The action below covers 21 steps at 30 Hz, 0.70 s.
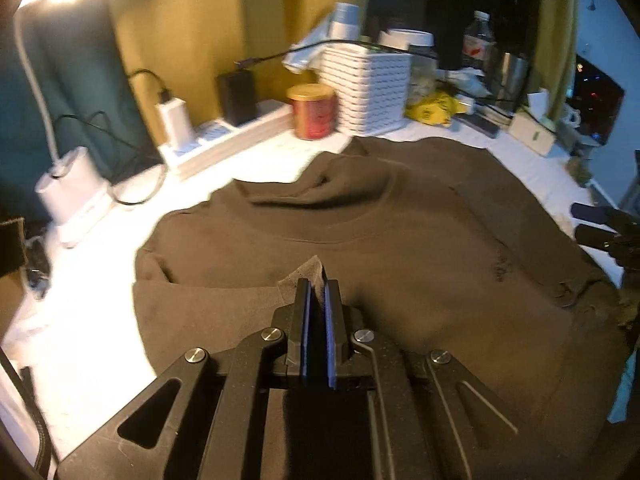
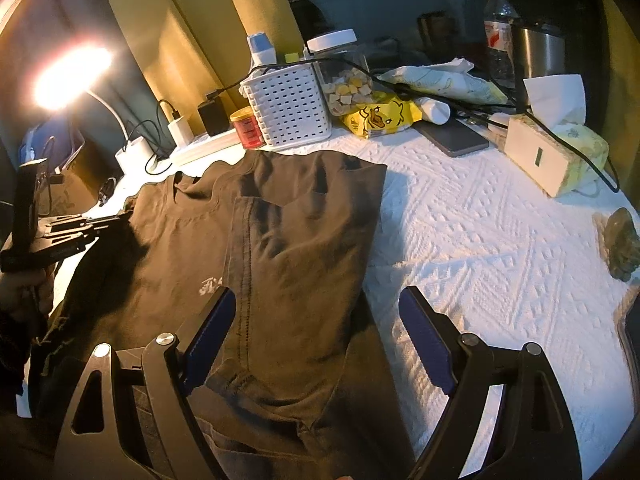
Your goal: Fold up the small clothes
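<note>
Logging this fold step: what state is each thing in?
Left claw: shut on a pinch of shirt cloth.
Right claw: open, above the shirt.
Dark brown cotton T-shirt: one side folded over.
Bright desk lamp: lit.
Clear plastic jar: lidded.

left wrist: low, close | right wrist: perhaps higher | shared: shirt

Both grippers, left gripper and right gripper, are matte black linkages with silver screws; fingers carry blue pads.
</note>
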Motion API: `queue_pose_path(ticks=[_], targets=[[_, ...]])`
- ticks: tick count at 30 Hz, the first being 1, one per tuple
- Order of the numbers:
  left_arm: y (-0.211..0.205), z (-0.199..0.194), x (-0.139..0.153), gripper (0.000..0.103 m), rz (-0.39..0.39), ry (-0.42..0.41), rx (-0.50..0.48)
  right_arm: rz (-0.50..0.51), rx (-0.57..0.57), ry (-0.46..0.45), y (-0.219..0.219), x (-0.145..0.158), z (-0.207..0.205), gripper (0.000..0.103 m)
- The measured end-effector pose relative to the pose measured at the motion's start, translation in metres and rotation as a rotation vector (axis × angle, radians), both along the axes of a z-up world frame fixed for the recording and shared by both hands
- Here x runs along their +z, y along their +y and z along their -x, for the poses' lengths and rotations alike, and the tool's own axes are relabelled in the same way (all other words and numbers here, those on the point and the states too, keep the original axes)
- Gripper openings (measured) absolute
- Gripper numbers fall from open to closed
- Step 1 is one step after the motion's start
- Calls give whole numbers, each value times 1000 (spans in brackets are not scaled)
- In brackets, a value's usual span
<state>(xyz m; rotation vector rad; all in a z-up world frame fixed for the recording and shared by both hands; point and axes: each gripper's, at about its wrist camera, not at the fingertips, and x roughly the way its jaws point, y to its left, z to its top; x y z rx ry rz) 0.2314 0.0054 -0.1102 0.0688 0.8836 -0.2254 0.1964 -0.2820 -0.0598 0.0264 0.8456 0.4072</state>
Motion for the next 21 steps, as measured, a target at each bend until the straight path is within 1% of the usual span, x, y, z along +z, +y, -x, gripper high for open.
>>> queue_pose_path(ticks=[3,4,5,6,7,8,9,10,12,15,21], targets=[[-6,-4,-10,8,-10,53,26,6,1,5,1,-1,3,86],[-6,-2,-9,9,-3,50,27,8,4,6,2,-1,5,86],[-5,3,-7,13,11,43,23,8,6,6,2,-1,6,86],[-4,8,-3,23,22,38,18,8,8,7,2,-1,8,86],[-4,12,-1,27,26,35,14,8,11,9,3,-1,9,86],[-2,19,3,40,28,30,13,8,12,10,4,-1,10,86],[0,27,5,51,32,26,14,7,19,15,7,-2,12,86],[2,32,7,53,38,27,14,5,26,18,9,-2,14,86],[6,47,8,54,46,40,12,8,48,23,15,-4,17,86],[9,70,6,54,38,51,6,15,89,30,28,-6,23,86],[5,102,-10,53,-18,73,-27,36,144,51,47,-12,33,86]])
